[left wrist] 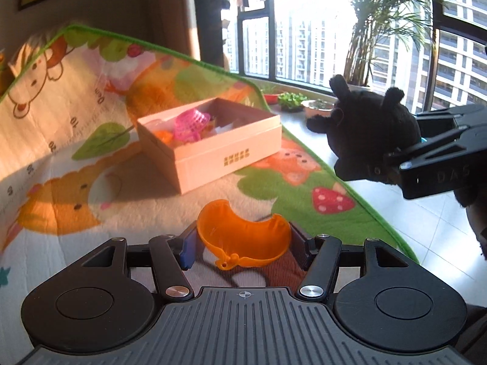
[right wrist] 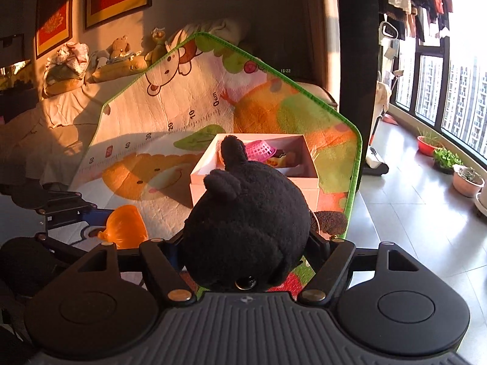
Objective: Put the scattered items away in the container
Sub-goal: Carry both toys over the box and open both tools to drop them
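An orange plastic scoop is held between the pads of the left gripper, which is closed on it, above the near part of the play mat. A black plush toy is held in the right gripper, whose jaws are pressed against its 2 sides; in the left wrist view it is seen raised beyond the mat's right edge, over the tiled floor. Neither item is yet over the container.

The white cardboard box is seated on the mat toward its far right corner, lid off and open upward. Inside it are seen a pink mesh basket, 1 orange piece and some smaller pieces too indistinct to name. These are counted as already tidied.

No other loose item is seen on the visible part of the mat; the near strip below both grippers is hidden, so this cannot be confirmed.

Progress is judged as late-stage: part of the load is in the box, 2 items are in hand. Remaining: both items to be carried over the box rim and released inside. The plush toy is bulky against the box opening, so a snag on the rim is judged possible.
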### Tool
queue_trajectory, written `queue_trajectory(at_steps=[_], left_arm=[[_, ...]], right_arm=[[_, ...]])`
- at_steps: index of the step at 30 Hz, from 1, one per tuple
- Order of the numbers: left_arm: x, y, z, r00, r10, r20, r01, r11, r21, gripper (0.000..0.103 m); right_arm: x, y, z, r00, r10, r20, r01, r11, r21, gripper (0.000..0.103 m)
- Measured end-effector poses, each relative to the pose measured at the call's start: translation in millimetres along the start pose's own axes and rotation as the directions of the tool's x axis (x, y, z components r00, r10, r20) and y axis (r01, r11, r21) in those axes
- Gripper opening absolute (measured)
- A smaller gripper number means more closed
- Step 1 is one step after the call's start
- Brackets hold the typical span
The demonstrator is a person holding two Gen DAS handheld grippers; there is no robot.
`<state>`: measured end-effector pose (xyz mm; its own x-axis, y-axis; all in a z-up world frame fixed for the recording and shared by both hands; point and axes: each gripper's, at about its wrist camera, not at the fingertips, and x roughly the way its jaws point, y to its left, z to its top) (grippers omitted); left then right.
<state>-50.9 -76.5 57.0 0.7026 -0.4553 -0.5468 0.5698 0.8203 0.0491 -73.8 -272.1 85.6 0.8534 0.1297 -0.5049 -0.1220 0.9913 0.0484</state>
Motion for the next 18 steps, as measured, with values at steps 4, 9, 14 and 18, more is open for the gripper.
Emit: queue_trajectory(at_steps=[4,9,14,18], left_arm=[[12,5,27,0.999,-0.008,0.046,0.006,1.000,0.027,0.065],[43,21,76,0.993,0.009,0.121,-0.017,0.998,0.068,0.065],[95,42,115,0.985,0.044,0.170,-0.059,0.995,0.081,0.065],[138,68,126,0.985,0.048,0.164,-0.054,0.998,0.032,0.066]], right_arm=[[7,-13,34,0.999,0.002,0.052,-0.002,1.000,-0.004,0.074],[30,-29,91,0.987,0.058,0.149,-0.061,0.998,0.013,0.074],[88,-46,134,0.982,0.114,0.152,-0.128,0.988,0.086,0.074],[143,-58,141,0.992,0.103,0.079,-0.115,0.979,0.168,0.084]])
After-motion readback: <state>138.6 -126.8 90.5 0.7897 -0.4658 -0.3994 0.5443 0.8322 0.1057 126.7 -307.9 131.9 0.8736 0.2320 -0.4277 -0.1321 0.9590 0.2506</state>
